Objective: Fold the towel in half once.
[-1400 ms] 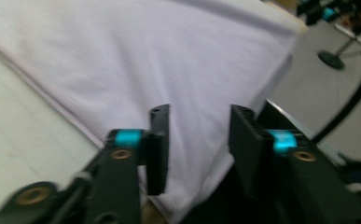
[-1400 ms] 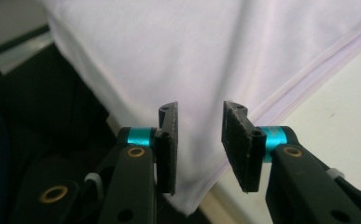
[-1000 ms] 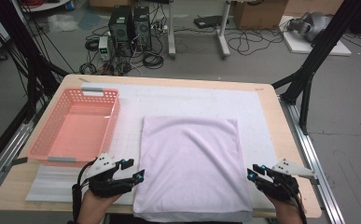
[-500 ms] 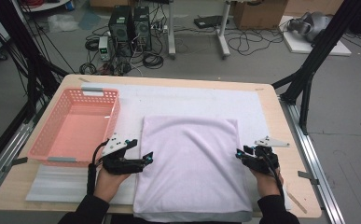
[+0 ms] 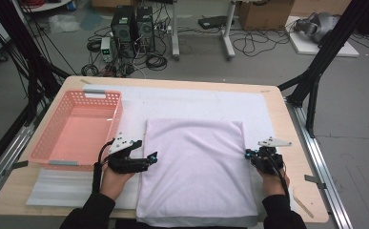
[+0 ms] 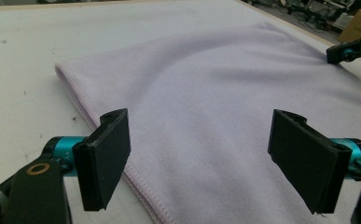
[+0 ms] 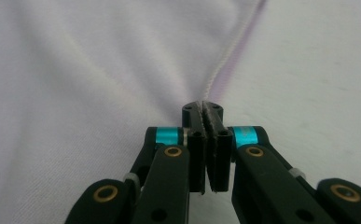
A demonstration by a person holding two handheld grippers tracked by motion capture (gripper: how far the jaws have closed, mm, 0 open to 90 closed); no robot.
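A pale lilac folded towel lies flat on the white mat. My left gripper hovers at the towel's left edge and is open. In the left gripper view its jaws stand wide apart, with the hemmed edge of the towel between and below them and nothing pinched. My right gripper sits at the towel's right edge. In the right gripper view its jaws are pressed together on the stitched hem of the towel, which puckers slightly there.
A pink plastic basket stands with nothing in it on the left of the table, just beyond my left hand. The wooden table edge runs close on the right. Black frame legs and cables stand on the floor behind the table.
Both hands have moved forward from the table's near edge and inward to the towel's side edges. The right gripper now sits on the right hem.
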